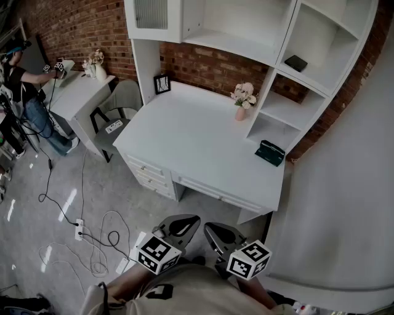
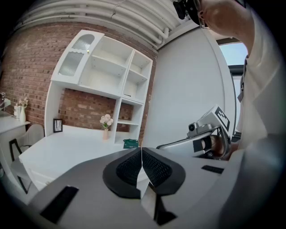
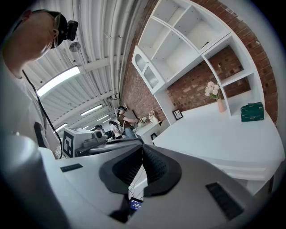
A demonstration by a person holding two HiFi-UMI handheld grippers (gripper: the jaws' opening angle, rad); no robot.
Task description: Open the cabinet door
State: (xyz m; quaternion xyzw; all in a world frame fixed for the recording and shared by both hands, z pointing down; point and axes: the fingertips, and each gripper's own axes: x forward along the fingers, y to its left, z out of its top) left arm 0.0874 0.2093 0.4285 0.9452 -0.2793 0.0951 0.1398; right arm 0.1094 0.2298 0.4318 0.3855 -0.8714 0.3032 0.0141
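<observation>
The cabinet door (image 1: 151,13) sits at the top left of the white hutch, above the desk (image 1: 184,135) and well apart from both tools. Part of it is cut off by the head view's upper edge. It looks like a light framed panel with ribbed glass, stiff on its hinges, so I'd expect it to swing easily, and the glass wants a gentle pull on the frame. I can't make out a knob or handle from here, nor which edge is hinged, so the free edge is my best guess for a hold. The left gripper (image 1: 182,226) and right gripper (image 1: 218,234) hang close to the person's body, in front of the desk. Both have their jaws pressed together with nothing between them. A vase of flowers (image 1: 241,111) and a green box (image 1: 269,152) stand on the desk.
</observation>
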